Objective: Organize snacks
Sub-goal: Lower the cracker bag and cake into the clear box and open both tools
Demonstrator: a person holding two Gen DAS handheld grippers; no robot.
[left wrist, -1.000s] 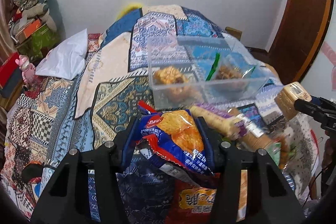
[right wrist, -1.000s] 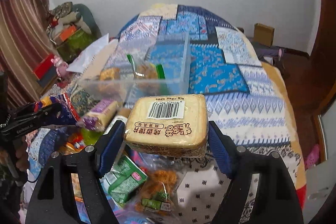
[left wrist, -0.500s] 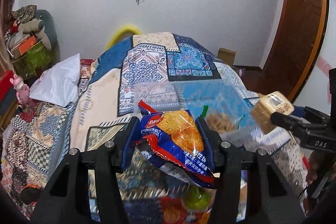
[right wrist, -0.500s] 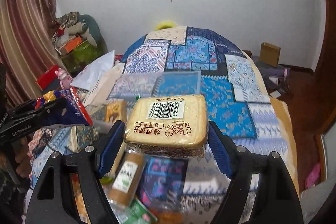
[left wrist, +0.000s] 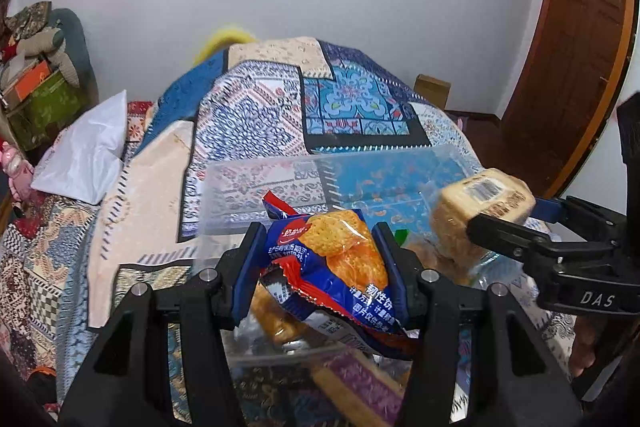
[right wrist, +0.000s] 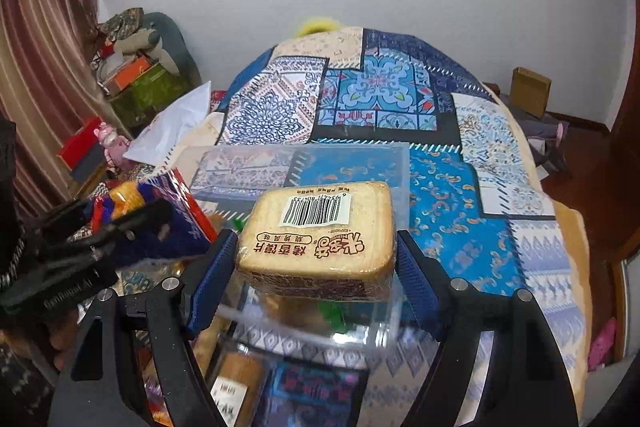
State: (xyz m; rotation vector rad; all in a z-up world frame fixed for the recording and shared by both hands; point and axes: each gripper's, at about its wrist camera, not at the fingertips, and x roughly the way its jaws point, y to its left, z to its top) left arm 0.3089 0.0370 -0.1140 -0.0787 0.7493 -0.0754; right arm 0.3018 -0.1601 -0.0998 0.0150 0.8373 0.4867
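My left gripper (left wrist: 318,247) is shut on a blue and orange cracker bag (left wrist: 332,263) and holds it over the near side of a clear plastic bin (left wrist: 280,187) on the bed. My right gripper (right wrist: 314,251) is shut on a tan toast pack with a barcode (right wrist: 316,239), held above the same bin (right wrist: 288,167). The toast pack (left wrist: 480,203) and right gripper show at the right of the left wrist view. The left gripper with its bag (right wrist: 132,211) shows at the left of the right wrist view. Snacks lie in the bin.
A patchwork quilt (right wrist: 460,179) covers the bed. More snack packs (left wrist: 352,383) lie in front of the bin. A white pillow (left wrist: 84,151) is at the left. A cardboard box (right wrist: 530,91) and wooden door (left wrist: 576,67) stand at the right.
Both grippers have moved forward and up from the snack pile toward the bin, each still holding its pack. The bin is now directly beneath them.
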